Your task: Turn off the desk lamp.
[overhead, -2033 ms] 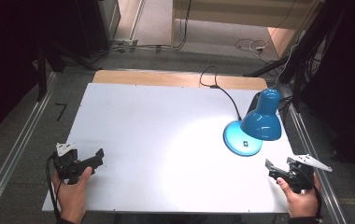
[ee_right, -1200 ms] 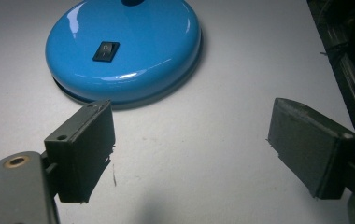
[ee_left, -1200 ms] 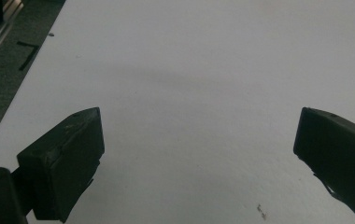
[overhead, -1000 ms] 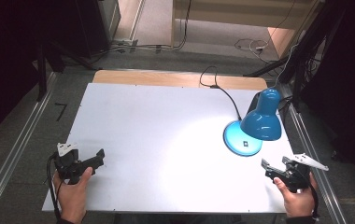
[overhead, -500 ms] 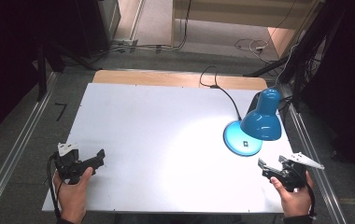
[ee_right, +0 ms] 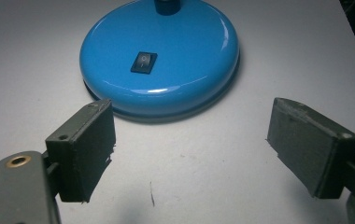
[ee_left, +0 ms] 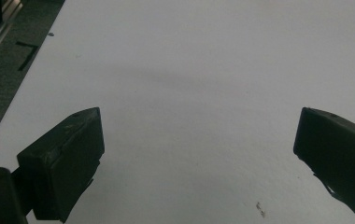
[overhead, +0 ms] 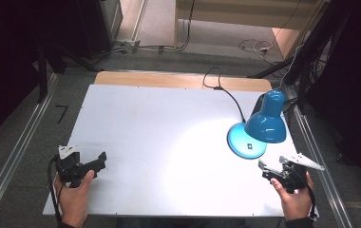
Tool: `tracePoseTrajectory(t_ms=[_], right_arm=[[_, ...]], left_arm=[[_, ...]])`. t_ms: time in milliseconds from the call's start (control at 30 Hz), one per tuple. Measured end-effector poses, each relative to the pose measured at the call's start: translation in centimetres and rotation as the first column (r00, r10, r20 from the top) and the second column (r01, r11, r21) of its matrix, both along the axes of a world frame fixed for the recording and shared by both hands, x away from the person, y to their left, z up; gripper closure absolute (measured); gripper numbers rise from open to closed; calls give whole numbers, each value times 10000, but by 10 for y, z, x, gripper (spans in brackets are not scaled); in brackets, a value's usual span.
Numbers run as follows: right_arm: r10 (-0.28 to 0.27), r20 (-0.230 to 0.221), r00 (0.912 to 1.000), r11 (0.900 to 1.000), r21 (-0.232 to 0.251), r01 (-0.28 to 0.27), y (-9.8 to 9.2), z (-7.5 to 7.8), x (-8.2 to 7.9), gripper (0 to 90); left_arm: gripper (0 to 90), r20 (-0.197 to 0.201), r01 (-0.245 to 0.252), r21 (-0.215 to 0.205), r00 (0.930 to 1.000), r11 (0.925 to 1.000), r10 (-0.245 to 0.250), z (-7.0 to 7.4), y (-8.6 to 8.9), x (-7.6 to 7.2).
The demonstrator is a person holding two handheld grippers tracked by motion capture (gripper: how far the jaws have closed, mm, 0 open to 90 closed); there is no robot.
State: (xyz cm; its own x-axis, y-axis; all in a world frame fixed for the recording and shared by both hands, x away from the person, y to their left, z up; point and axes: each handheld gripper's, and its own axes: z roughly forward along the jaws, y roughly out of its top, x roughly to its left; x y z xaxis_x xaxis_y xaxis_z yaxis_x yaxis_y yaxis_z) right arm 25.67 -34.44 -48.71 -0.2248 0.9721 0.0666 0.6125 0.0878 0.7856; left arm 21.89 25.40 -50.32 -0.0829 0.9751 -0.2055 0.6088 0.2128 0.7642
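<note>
A blue desk lamp stands at the table's right, its round base under the tilted shade, which lights the middle of the table. In the right gripper view the base lies just beyond the jaws, with a black rocker switch on top. My right gripper is open and empty, a short way in front of the base. By the front left corner, my left gripper hovers open over bare white tabletop.
The white table has a wooden strip along its far edge. The lamp's black cable runs from the base to that edge. Metal rails flank both sides, and dark floor with cables lies beyond.
My right gripper has crept left and slightly forward, closer to the lamp base. The left gripper has barely moved. Both stay open.
</note>
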Motion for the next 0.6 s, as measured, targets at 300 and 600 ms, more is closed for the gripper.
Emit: tracePoseTrajectory(t_ms=[300,600], right_arm=[[-65,33,10000,9999,140,64,1,-1,3,143],[-31,38,10000,9999,133,31,5,-3,6,157]], left_arm=[[23,-5,10,-9,10000,10000,-10,0,0,0],[23,0,17,-6,10000,10000,-17,0,0,1]])
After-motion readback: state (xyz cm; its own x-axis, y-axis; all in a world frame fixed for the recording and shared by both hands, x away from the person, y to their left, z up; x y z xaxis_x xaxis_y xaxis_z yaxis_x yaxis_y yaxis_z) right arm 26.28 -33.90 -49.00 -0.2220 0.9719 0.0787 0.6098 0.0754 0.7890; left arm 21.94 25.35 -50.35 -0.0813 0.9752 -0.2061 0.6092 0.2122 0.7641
